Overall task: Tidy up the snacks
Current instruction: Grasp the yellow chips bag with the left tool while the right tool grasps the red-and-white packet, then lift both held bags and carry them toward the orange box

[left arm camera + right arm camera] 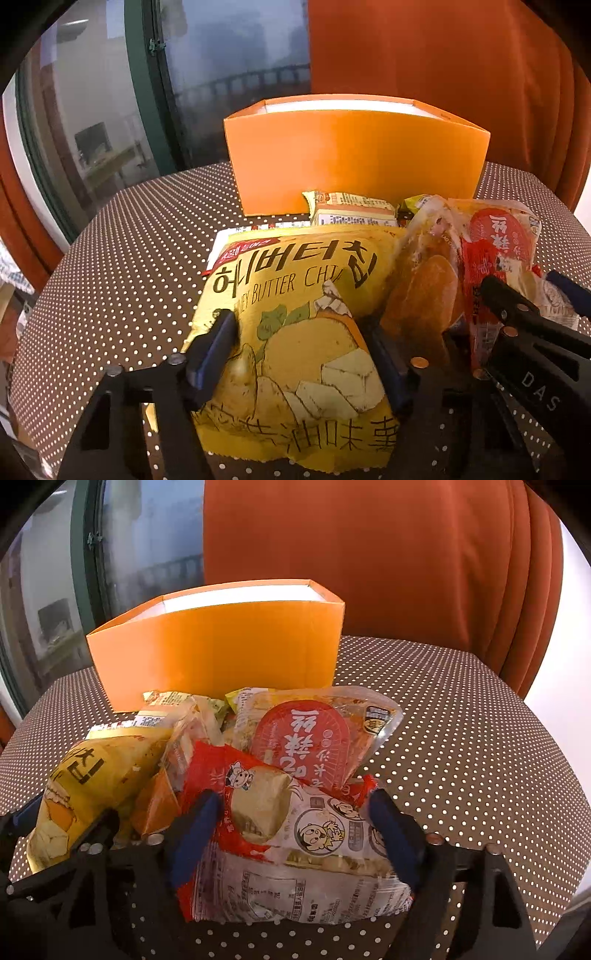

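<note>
The yellow Honey Butter Chip bag [295, 332] lies on the dotted tablecloth [122, 258], pinched by the left gripper [306, 354]. Beside it, the right gripper [295, 834] clamps a red-and-white snack packet [280, 842]. An orange box [354, 162] stands behind the pile.

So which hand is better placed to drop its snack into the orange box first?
Marginally the right. Both grippers straddle a bag: left gripper on the yellow chip bag, right gripper on the red-and-white packet. The right's packet looks smaller, likely easier to lift over the orange box wall.
</note>
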Motion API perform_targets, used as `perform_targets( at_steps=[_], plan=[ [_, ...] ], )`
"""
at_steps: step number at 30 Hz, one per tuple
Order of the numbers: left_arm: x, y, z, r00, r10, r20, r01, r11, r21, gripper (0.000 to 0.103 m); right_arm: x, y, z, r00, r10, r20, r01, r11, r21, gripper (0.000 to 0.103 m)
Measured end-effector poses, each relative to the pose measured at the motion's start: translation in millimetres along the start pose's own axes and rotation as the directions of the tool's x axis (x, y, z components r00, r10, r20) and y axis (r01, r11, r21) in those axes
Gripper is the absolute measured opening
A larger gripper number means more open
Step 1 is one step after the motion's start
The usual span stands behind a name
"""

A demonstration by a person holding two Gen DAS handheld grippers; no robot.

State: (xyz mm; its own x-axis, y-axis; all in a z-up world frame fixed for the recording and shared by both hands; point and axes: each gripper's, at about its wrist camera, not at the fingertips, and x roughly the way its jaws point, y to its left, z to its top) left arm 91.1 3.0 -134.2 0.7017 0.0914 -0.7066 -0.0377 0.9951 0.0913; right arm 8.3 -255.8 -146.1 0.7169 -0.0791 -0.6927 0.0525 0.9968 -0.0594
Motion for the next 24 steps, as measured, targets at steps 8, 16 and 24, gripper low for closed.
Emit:
perform_targets(
  at_steps=[8,16,24],
  plan=[
    [-16,-1,0,0.999,0.004,0.045,-0.003,1.000,-0.005,0.049,-9,2,-5,0.999,0.035,-0.010,-0.035,0.999,-0.010,0.043],
    [-32,5,0,0.998,-0.009,0.066,0.011,0.999,-0.034,0.047,-23,0,-5,0.997,0.071,0.011,-0.071,0.997,0.004,0.034],
    [-60,8,4,0.991,-0.011,0.131,0.017,0.999,-0.043,0.047,-45,1,0,0.993,0.103,0.057,-0.103,0.995,-0.002,0.034]
  ],
)
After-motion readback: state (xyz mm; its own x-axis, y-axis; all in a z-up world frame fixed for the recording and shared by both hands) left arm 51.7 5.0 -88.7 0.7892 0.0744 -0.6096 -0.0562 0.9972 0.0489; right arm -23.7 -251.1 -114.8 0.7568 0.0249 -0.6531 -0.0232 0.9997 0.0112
